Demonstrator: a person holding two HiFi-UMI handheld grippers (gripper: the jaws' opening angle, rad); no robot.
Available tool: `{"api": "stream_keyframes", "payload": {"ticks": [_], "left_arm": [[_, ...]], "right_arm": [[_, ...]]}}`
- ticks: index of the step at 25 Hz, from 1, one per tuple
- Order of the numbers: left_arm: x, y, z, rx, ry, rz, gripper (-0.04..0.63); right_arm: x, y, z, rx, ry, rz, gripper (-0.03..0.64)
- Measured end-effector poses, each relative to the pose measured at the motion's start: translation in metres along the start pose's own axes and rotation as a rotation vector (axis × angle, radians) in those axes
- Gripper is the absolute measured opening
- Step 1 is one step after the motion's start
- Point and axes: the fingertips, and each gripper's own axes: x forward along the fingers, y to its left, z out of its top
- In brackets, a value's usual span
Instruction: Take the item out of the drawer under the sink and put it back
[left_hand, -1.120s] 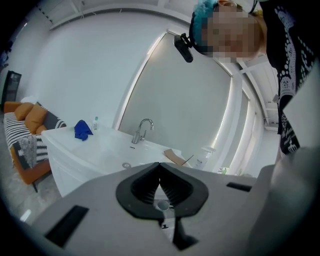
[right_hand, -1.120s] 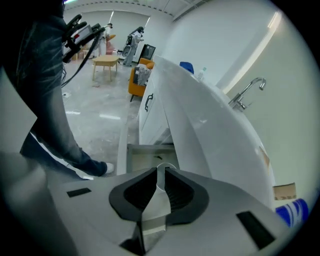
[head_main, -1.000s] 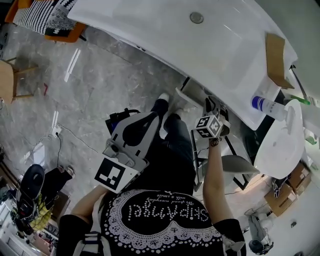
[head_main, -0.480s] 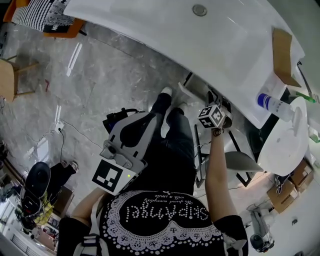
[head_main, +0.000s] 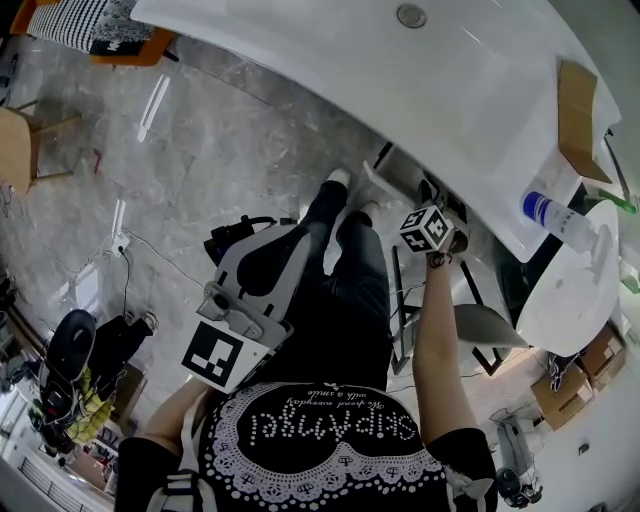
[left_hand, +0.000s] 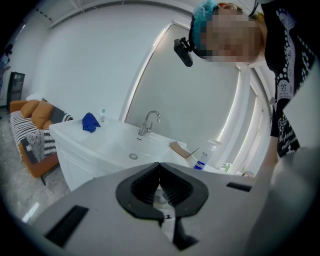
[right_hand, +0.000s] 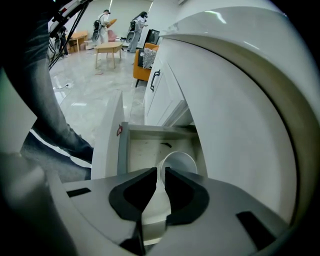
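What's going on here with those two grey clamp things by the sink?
A person holds a gripper in each hand beside the white sink counter. The right gripper has its jaws pinched on the rim of a white cup, held over the open white drawer under the sink. The left gripper is at the person's waist, jaws together and empty. Whether the cup is coming out or going back in does not show.

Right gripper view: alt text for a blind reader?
The right gripper pinches the wall of a white cup between its fingers, over the open drawer under the sink. A person's jeans-clad leg stands at left.
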Motion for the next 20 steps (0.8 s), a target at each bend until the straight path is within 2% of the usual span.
{"api": "stream_keyframes", "payload": {"ticks": [6, 20], "left_arm": [[0.004, 0.000, -0.003, -0.001, 0.025, -0.003, 0.005], [0.008, 0.009, -0.006, -0.015, 0.047, 0.034, 0.005]], "right_arm": [[0.007, -0.001, -0.004, 0.026, 0.014, 0.008, 0.041], [0.027, -0.002, -0.004, 0.006, 0.040, 0.043, 0.041]]}}
